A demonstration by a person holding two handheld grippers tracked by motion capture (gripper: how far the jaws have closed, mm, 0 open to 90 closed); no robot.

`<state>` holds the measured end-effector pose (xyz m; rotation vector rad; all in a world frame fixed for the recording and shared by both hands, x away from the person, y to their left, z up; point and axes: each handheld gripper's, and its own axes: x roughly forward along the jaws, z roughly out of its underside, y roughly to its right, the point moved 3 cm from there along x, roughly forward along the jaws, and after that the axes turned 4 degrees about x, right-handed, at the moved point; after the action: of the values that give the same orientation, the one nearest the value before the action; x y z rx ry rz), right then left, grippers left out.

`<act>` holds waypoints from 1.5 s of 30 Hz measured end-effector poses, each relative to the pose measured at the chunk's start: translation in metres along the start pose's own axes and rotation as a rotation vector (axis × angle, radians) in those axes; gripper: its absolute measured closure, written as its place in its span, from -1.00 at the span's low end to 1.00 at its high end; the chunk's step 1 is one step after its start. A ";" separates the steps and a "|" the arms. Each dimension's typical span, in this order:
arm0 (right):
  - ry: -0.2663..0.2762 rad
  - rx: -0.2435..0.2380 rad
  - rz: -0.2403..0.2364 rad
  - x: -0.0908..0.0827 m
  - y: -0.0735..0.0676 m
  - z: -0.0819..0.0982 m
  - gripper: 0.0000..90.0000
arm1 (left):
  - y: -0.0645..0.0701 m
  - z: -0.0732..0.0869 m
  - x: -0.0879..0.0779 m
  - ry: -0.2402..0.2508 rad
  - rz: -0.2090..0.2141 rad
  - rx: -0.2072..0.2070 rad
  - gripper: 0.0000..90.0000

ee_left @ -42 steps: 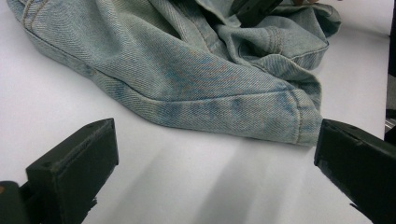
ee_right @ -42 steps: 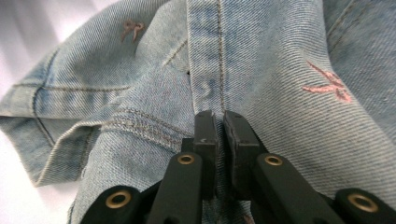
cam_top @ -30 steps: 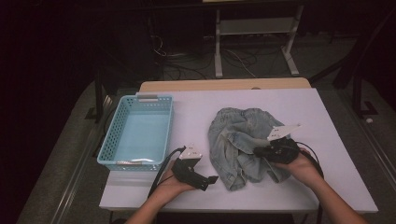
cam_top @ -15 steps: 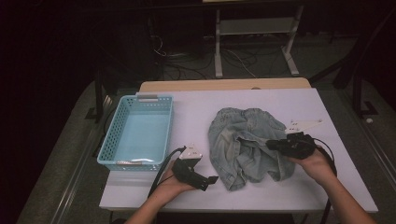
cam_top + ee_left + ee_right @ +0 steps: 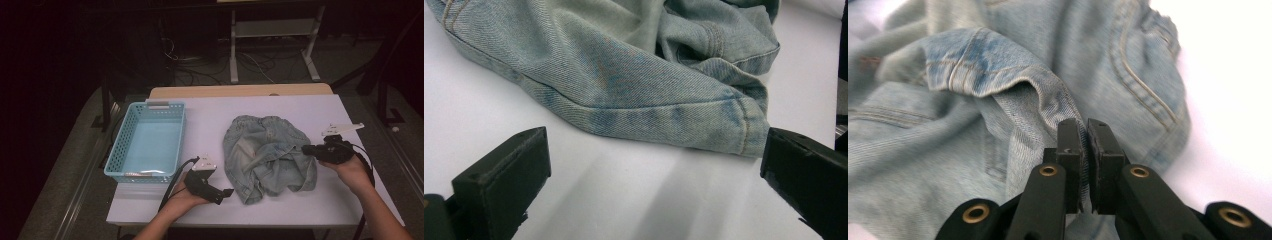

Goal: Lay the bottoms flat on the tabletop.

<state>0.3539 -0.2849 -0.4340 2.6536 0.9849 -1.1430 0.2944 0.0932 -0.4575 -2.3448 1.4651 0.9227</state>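
A crumpled pair of light blue jeans (image 5: pixel 267 155) lies on the white table (image 5: pixel 300 205), right of centre. My right gripper (image 5: pixel 306 149) is at the heap's right edge, shut on a fold of denim (image 5: pixel 1048 107) that rises to its pinched jaws. The right gripper (image 5: pixel 1084 137) shows cloth squeezed between its black pads. My left gripper (image 5: pixel 227 193) rests near the table's front edge, just left of the jeans, with its jaws wide apart. Between those jaws the left gripper (image 5: pixel 654 165) has bare table, and a hemmed denim edge (image 5: pixel 664 107) lies just beyond them.
A light blue plastic basket (image 5: pixel 150 140) with nothing in it stands at the table's left. Bare white table lies behind and to the right of the jeans. Beyond the table are a dark floor, cables and a metal stand (image 5: pixel 272 35).
My right gripper has moved to the right, from over the jeans to their right edge, drawing the pinched denim with it. The left gripper has stayed in place.
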 end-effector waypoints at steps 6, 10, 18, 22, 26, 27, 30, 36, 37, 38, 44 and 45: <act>-0.046 0.045 0.018 0.004 0.013 0.006 0.86 | 0.000 0.000 0.000 -0.001 -0.001 0.002 -1.00; -0.037 0.068 -0.013 0.004 0.013 0.007 0.73 | 0.000 0.000 0.000 -0.001 0.000 0.002 -1.00; 0.066 0.069 -0.029 -0.013 0.001 0.005 0.04 | 0.000 0.000 0.000 0.000 -0.001 0.003 -1.00; 0.115 0.037 -0.066 -0.021 -0.015 -0.005 0.04 | 0.000 -0.001 0.000 -0.002 0.000 0.004 -1.00; 0.118 -0.014 -0.118 -0.017 -0.037 -0.012 0.08 | 0.000 -0.001 0.000 -0.004 0.000 0.008 -1.00; 0.112 -0.029 -0.128 -0.015 -0.042 -0.013 0.09 | 0.000 -0.001 0.000 -0.003 0.000 0.009 -1.00; 0.093 -0.066 -0.164 -0.009 -0.057 -0.015 0.11 | 0.000 -0.001 0.001 -0.004 0.000 0.007 -1.00; 0.041 -0.127 -0.218 0.007 -0.082 -0.015 0.13 | 0.001 -0.001 0.001 -0.005 0.003 0.006 -1.00; 0.028 -0.136 -0.224 0.010 -0.086 -0.015 0.13 | 0.001 -0.001 0.001 -0.006 0.003 0.006 -1.00; 0.022 -0.141 -0.231 0.013 -0.090 -0.015 0.12 | 0.001 -0.001 0.001 -0.006 0.004 0.008 -1.00; -0.037 -0.186 -0.254 0.031 -0.109 -0.013 0.09 | 0.001 -0.001 0.002 -0.008 0.004 0.011 -1.00; -0.052 -0.195 -0.251 0.035 -0.111 -0.013 0.09 | 0.001 -0.001 0.002 -0.008 0.005 0.010 -1.00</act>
<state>0.3137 -0.1748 -0.4306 2.3880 1.3734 -1.0877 0.2940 0.0909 -0.4578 -2.3285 1.4696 0.9225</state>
